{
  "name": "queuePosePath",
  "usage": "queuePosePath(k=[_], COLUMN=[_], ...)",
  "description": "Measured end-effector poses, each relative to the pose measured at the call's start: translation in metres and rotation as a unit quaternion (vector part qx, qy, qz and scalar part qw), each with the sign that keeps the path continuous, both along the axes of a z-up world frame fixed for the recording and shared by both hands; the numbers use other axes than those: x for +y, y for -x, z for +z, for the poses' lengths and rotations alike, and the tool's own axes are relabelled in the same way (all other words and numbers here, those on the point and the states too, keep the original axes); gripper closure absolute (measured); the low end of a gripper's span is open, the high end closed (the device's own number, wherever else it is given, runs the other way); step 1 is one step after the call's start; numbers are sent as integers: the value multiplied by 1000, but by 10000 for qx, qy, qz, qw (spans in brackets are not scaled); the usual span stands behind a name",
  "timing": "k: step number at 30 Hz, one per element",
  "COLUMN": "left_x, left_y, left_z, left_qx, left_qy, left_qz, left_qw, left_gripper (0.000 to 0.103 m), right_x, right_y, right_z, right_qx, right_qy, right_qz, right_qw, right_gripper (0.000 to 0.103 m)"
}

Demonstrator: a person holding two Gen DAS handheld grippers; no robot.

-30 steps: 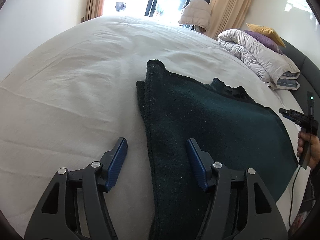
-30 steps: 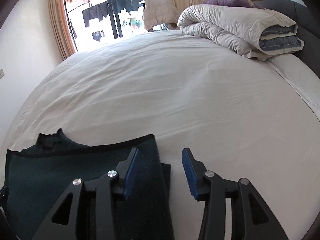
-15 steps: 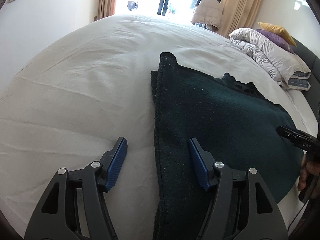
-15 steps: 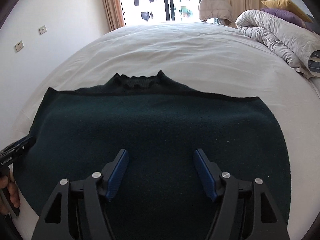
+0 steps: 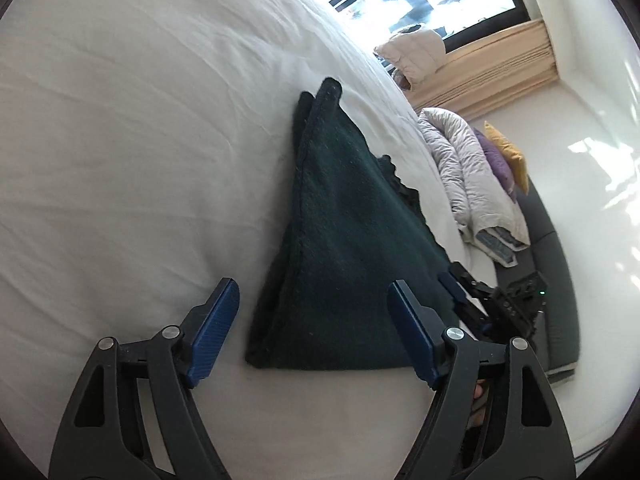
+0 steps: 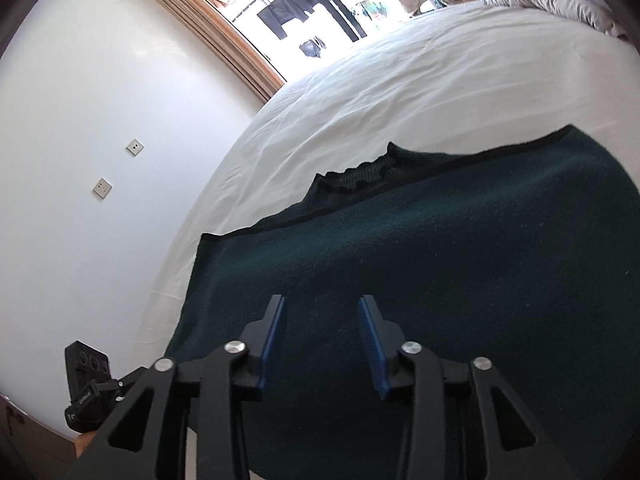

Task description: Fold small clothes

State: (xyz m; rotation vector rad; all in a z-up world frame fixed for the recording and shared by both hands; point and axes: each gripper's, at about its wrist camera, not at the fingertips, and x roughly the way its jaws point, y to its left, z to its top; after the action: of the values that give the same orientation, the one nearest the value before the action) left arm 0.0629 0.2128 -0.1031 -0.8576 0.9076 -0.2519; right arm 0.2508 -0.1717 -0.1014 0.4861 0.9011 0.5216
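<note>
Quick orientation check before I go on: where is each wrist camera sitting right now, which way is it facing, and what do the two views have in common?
Left wrist: on the left gripper, low over the white bed, looking along the dark green sweater's side edge; jaws opening astride its near corner; the right gripper shows at right.
Right wrist: on the right gripper, above the sweater's hem, facing its collar and the window; jaws closing, pads not yet pressing cloth.
Shared: sweater, bed, window, rolled duvet.

Each hand-held gripper, left (image 5: pixel 312 320) and right (image 6: pixel 322 340), has black cut-out arms, silver pivot screws and blue ribbed pads (image 5: pixel 214 330).
</note>
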Motion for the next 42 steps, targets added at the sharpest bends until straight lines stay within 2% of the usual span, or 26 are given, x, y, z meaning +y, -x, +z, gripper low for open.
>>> queuePosePath(k=[3,7,10,11,12,14,17,18,19,21,26,29,31,33,35,36,37,39,42], left_x=[-5,-2,1,4,5,4,-3,-4,-3,-3,-8,-9,-7,-9,-13,-13,-13,-11,-11], left_y=[7,10,15,19,25,38,48,49,52,53,46,37,33,29,25,23,22,20,16], left_z=[-7,-10,-11,-11,-11,-10,-9,-9,-9,-11,-17,-21,-24,-29,-35,-38,-41,-42,-36], left_qx=[-24,60,196,251,291,288,242,262,284,331,89,-15,-157,-165,-127,-96,-46,-71,-170], left_qy=[140,333,490,538,562,547,390,359,383,473,615,1054,1540,1873,1962,1965,1918,1878,1324], left_qz=[59,183,382,471,572,711,720,741,804,924,923,1021,1088,1117,1092,1110,1148,1210,1192], left_qw=[9999,9993,9979,9971,9964,9956,9963,9963,9956,9940,9938,9892,9819,9758,9744,9742,9747,9747,9839], left_gripper=[27,27,27,27,27,27,27,27,27,27,26,26,27,37,57,64,72,75,85], right_x=[11,40,47,47,44,39,43,43,43,44,40,37,35,35,33,32,31,29,28], right_y=[-3,-15,-27,-30,-30,-28,-26,-25,-24,-21,-22,-23,-22,-24,-25,-26,-27,-27,-30], right_z=[0,-7,-35,-49,-56,-60,-51,-47,-45,-43,-45,-43,-41,-39,-39,-40,-40,-40,-47], right_qx=[88,312,805,975,989,949,906,889,856,784,812,835,819,823,845,857,863,891,1048], right_qy=[-536,-971,-870,-854,-856,-1137,-969,-1019,-1107,-1202,-1393,-1403,-1414,-1390,-1385,-1383,-1358,-1255,-1095], right_qz=[232,544,235,114,-3,-26,12,3,-4,-12,-87,-58,-40,-31,-40,-41,-39,-59,-96], right_qw=[9983,9933,9927,9915,9914,9890,9912,9908,9902,9896,9869,9866,9865,9869,9867,9867,9870,9881,9884], right_gripper=[74,74,76,85,103,103,103,99,90,83,83,82,80,80,80,80,80,80,86])
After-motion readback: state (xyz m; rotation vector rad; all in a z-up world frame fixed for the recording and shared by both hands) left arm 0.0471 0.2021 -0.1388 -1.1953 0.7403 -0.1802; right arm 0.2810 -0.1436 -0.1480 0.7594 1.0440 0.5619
